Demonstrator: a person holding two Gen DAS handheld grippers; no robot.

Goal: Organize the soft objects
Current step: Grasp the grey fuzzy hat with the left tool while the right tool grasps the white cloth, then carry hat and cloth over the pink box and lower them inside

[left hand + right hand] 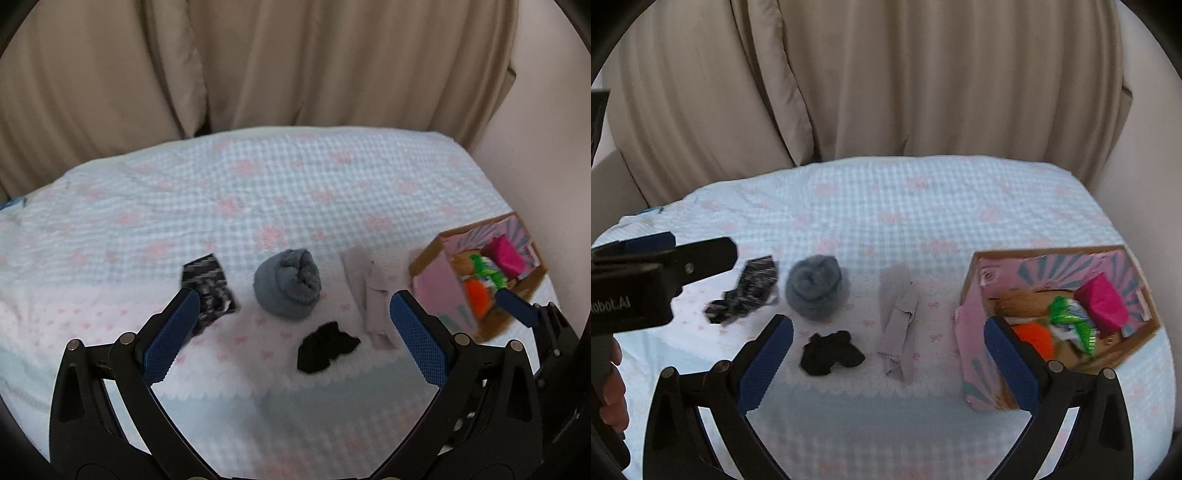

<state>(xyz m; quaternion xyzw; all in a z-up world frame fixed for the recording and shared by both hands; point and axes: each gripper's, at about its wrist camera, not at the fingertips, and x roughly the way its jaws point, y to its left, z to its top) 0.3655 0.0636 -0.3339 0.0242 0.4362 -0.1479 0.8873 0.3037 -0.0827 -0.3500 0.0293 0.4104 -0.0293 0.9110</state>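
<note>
Both tongs stood wide apart and empty above a bed [332,184] covered in a pale blue-and-white checked quilt with faded pink motifs. The left tongs [291,328] hung over the near edge of a white fleecy mat [258,354] with small pink bows and a scalloped border, blue ribbed pads facing inward, touching nothing. The right tongs [886,365] were spread equally wide, also holding nothing; the right pad stood in front of the near wall of the box.

On the mat lay four soft items. A rolled grey sock bundle [287,283], thick and rounded, sat in the middle. To its left lay a black-and-white patterned cloth [208,286], partly hidden behind the left pad in the left wrist view. Just in front of the bundle lay a crumpled black sock [325,350]. To the right, a flat pale grey cloth [373,295] with pinked edges stretched toward the mat's border.

Well to the right stood an open cardboard box [975,332] with pink printed sides, holding an orange fuzzy item [1034,336], a magenta block [1102,304], a green-and-white wrapper and something brown.

Beige curtains [886,81] hung behind the bed. In the right wrist view the left gripper's black body crossed the left edge, with a hand [615,391] below it.
</note>
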